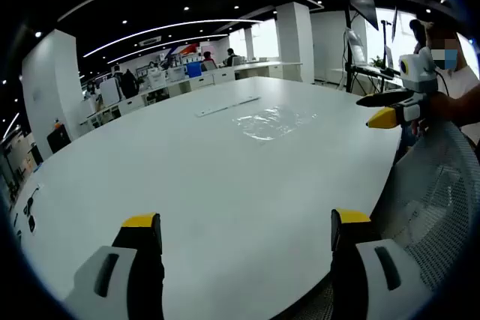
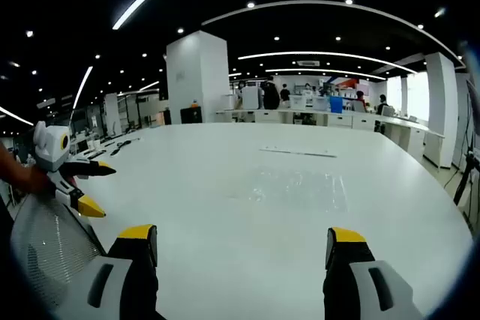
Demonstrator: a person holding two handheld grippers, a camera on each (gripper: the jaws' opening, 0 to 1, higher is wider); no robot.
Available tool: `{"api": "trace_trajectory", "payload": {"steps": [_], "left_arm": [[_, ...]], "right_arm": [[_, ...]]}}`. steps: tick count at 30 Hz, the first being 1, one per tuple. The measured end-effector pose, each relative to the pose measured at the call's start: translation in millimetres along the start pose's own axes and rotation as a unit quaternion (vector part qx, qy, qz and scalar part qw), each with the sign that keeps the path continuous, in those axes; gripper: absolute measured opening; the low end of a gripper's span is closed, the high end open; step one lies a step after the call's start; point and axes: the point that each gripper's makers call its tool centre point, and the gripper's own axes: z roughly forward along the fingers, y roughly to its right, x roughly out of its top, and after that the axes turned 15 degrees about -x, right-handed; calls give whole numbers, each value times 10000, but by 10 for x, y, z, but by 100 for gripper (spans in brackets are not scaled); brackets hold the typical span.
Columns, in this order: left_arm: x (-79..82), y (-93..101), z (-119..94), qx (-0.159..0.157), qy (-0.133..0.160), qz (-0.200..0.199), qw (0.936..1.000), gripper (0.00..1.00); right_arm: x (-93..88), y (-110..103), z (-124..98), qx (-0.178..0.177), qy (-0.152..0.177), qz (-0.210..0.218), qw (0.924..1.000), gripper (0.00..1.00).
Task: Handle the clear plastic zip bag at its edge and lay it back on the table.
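Clear plastic zip bag (image 1: pixel 271 121) (image 2: pixel 300 186) lies flat on the white oval table (image 1: pixel 225 177) (image 2: pixel 225 207), well ahead of both tongs; left gripper (image 1: pixel 246 231) and right gripper (image 2: pixel 242 246) gape wide, holding nothing.

The clear plastic zip bag (image 1: pixel 271 122) lies flat on the white table (image 1: pixel 187 185), crinkled and glossy, almost see-through against the surface. In the right gripper view it (image 2: pixel 300 185) rests unheld, mid-table.

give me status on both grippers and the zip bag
Left gripper open, empty. Right gripper open, empty. Zip bag flat on table, untouched. Nothing in the way.
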Motion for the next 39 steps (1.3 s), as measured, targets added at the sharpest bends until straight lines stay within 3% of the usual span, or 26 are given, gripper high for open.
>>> {"api": "trace_trajectory", "payload": {"steps": [9,12,28,34,39], "left_arm": [[-17,8,6,-5,-36,16,10000,91],[-14,19,6,-3,-42,18,10000,91],[-39,-3,7,20,-77,9,10000,91],[-59,6,12,-2,-192,134,9997,91],[-59,1,31,0,-185,148,9997,92]], "right_arm": [[7,17,-3,-31,11,12,10000,92],[70,37,-18,-97,168,-26,9998,92],[55,55,-9,-122,147,-51,9998,92],[122,97,-22,-183,283,159,9993,93],[126,60,-15,-132,303,-10,9995,93]]}}
